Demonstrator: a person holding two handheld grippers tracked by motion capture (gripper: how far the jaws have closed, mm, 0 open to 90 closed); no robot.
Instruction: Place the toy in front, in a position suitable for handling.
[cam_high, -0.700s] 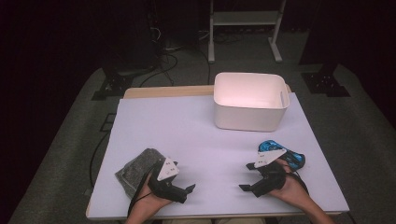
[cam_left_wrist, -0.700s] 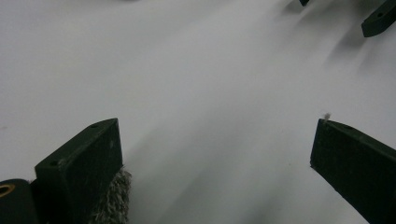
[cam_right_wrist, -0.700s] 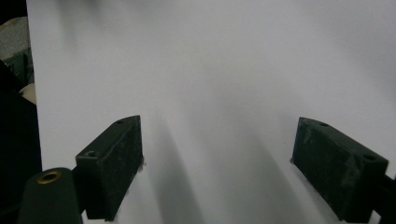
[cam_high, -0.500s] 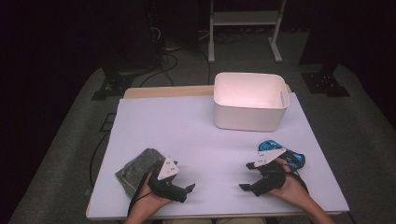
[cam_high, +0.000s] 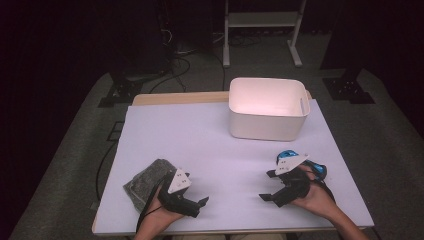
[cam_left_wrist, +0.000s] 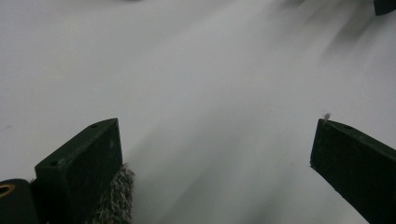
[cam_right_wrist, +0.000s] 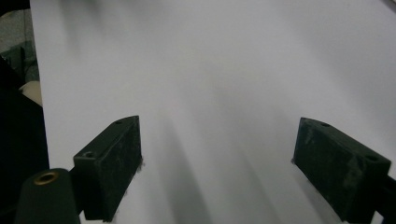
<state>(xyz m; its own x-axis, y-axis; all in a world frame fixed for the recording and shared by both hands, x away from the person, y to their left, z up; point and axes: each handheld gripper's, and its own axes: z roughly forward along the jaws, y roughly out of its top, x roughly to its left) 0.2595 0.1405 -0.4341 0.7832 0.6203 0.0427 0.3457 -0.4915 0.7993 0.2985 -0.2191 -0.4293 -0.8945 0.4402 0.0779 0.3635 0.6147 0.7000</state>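
The grey, woolly folded cloth (cam_high: 146, 181) lies on the near left part of the white table top (cam_high: 200, 145), just beside and partly under the left gripper (cam_high: 200, 204); a fringe of its fuzzy edge shows beside one jaw in the left gripper view (cam_left_wrist: 116, 196). Nothing is between either pair of jaws, and the white rectangular plastic bin (cam_high: 267, 107) at the far side of the table looks empty — so, as I judge it, the work has hardly begun: the cloth and the small blue object (cam_high: 287, 156) just behind the right gripper (cam_high: 267, 197) are both untouched and well apart from the bin.

Both hands rest low at the near edge, forearms coming in from below, each gripper held roughly level with its tips turned inward toward the table's middle — the two face each other across a bare stretch. Both sets of jaws stand wide apart, gripping nothing.
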